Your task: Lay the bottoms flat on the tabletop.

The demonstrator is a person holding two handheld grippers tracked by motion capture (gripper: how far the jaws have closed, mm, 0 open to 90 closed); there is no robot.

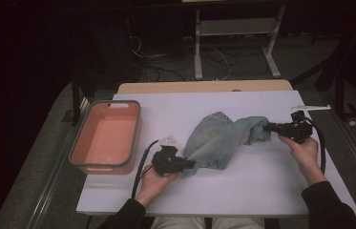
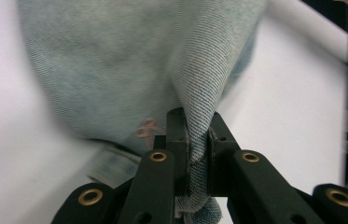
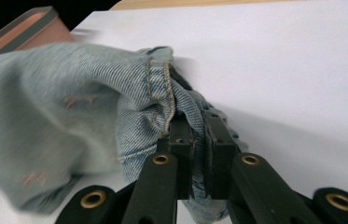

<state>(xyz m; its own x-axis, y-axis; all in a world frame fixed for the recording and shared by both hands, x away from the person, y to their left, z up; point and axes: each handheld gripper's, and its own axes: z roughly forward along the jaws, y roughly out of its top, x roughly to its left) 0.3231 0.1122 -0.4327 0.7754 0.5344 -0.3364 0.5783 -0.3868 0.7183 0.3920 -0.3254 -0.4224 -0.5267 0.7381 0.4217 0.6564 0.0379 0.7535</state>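
Two hand-held black two-jaw grippers are clamped on one piece of faded light-blue denim cloth (image 1: 221,140), which is stretched between them over the white table top (image 1: 261,186).

At the left gripper (image 1: 188,164), a fold of the denim is pinched between the jaws, which are closed onto the fabric. In the left gripper view, the pinched fold (image 2: 198,140) runs up from between the left gripper (image 2: 198,122) pads, and the rest of the cloth spreads ahead of the tips and to their left. A small pink stitched mark (image 2: 147,128) is seen on the cloth just left of the tips.

At the right gripper (image 1: 266,127), the opposite end of the cloth is gripped in the same way. In the right gripper view, a hemmed edge with tan stitching (image 3: 164,100) is bunched directly ahead of the closed right gripper (image 3: 198,122) tips, and the cloth extends away to their left.

A salmon-pink rectangular plastic tub with a grey rim (image 1: 78,143) stands beyond the left gripper's outer side, well apart from the cloth.
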